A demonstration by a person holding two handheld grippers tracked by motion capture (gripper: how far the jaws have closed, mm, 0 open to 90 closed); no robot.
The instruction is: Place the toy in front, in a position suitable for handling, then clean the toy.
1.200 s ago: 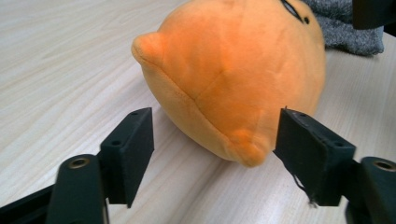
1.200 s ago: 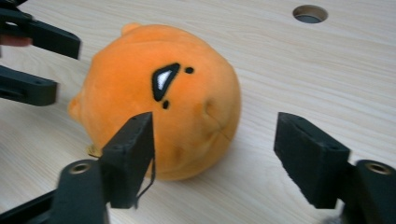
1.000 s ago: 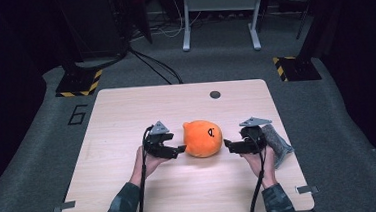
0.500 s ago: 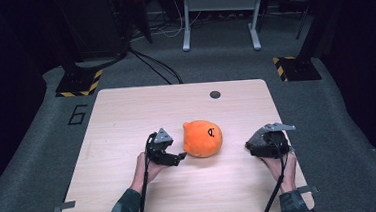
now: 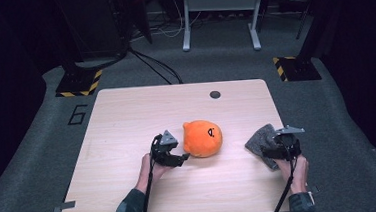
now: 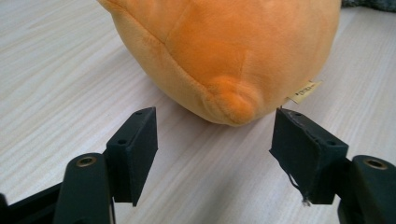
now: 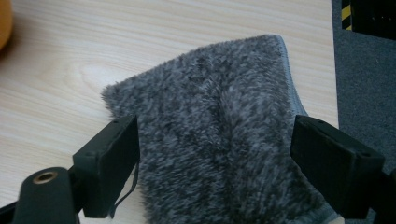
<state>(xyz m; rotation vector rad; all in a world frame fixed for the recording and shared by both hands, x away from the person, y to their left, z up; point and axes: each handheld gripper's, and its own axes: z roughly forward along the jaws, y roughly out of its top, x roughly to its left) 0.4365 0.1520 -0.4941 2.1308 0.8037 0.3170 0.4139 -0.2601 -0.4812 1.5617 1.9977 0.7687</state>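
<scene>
Two soft things lie on the tabletop [image 5: 128,140], which fills the middle of the high view, and each has a gripper lined up on it. The tabletop is otherwise bare apart from a small dark round mark [image 5: 215,94] near its far edge, so both things sit within easy reach of the person's hands at the lower edge of the frame.

The orange plush toy [image 5: 203,138] rests just right of centre in the high view, its rounded body flat on the wood. In the left gripper view it fills the upper part of the frame, with a small bump and a paper tag [image 6: 304,91] low on its near side.

The grey furry cloth [image 5: 260,141] lies at the right of the high view, near the tabletop's right edge, and in the right gripper view one corner points toward the upper left.

The left gripper [image 5: 180,158] is released, jaws wide apart, just short of the toy and framing its bump; I judge it is set for a grasp.

The right gripper [image 5: 268,153] is likewise spread wide, hanging over the cloth with a jaw to either side, holding nothing.
</scene>
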